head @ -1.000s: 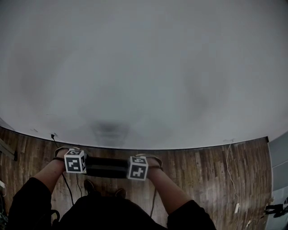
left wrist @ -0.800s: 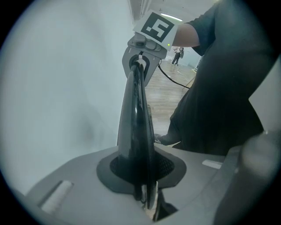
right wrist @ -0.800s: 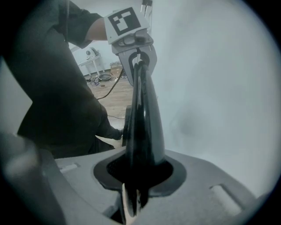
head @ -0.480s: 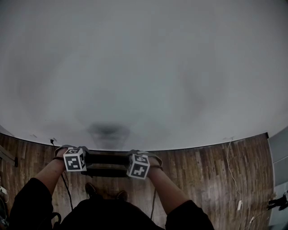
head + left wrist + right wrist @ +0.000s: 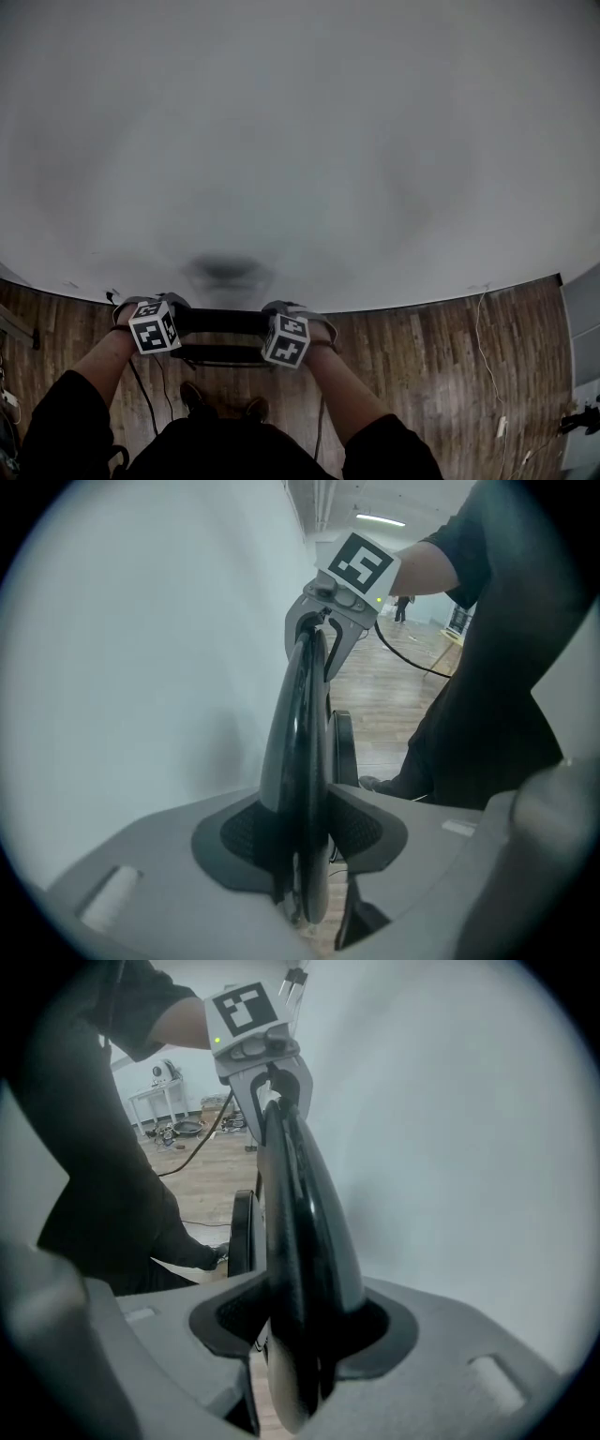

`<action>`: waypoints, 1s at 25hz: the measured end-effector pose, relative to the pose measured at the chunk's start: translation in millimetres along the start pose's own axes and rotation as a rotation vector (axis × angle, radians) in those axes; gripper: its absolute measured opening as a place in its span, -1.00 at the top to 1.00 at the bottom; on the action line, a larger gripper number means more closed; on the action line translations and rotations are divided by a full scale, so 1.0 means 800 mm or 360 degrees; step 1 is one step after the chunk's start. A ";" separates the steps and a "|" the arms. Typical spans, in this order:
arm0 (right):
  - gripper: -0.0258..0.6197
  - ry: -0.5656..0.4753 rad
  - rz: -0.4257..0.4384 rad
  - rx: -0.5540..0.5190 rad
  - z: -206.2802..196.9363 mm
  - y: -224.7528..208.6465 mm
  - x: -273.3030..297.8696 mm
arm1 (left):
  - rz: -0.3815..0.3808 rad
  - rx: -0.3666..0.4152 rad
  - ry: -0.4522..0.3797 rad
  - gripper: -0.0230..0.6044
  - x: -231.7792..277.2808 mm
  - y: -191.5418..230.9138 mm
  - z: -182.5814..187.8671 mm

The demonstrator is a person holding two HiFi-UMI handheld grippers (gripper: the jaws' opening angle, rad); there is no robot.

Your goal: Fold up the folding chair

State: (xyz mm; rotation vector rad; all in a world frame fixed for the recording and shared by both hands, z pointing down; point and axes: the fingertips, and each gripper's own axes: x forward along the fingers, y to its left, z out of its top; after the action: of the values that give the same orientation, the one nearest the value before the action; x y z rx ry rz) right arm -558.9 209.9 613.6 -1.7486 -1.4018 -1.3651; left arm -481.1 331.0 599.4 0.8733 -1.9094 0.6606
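The black chair [image 5: 220, 322], seemingly folded flat, has been carried over the wooden floor [image 5: 422, 356] to the foot of the white wall [image 5: 300, 141]. The jaws of the left gripper [image 5: 302, 855] and right gripper [image 5: 295, 1335] have just been opening and now stand slack around its top edge, which looks like a release.

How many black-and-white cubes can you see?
2. One on the left gripper, one on the right gripper; both grippers' jaws have just been opening around the chair's top bar.

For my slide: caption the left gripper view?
Left gripper, jaws just opening, straddles the black chair back beside a white wall.
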 end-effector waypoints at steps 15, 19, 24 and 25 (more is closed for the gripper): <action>0.16 -0.0015 -0.0161 0.0059 0.004 -0.057 0.023 | 0.0265 0.0039 0.0022 0.27 -0.002 0.058 0.001; 0.12 -0.0012 -0.0186 0.0076 0.002 -0.073 0.030 | 0.0332 0.0037 0.0054 0.24 0.002 0.074 0.003; 0.04 -0.0008 -0.0267 0.0094 0.003 -0.088 0.033 | 0.0414 0.0013 0.0070 0.20 0.003 0.088 0.003; 0.03 -0.0008 -0.0279 0.0093 0.003 -0.092 0.034 | 0.0425 0.0009 0.0073 0.19 0.003 0.092 0.003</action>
State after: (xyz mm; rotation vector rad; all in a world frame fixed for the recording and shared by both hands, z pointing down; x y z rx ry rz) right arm -627.1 247.9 623.3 -1.6245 -1.6134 -1.3946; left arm -541.6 372.9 593.6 0.6054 -2.0017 0.8378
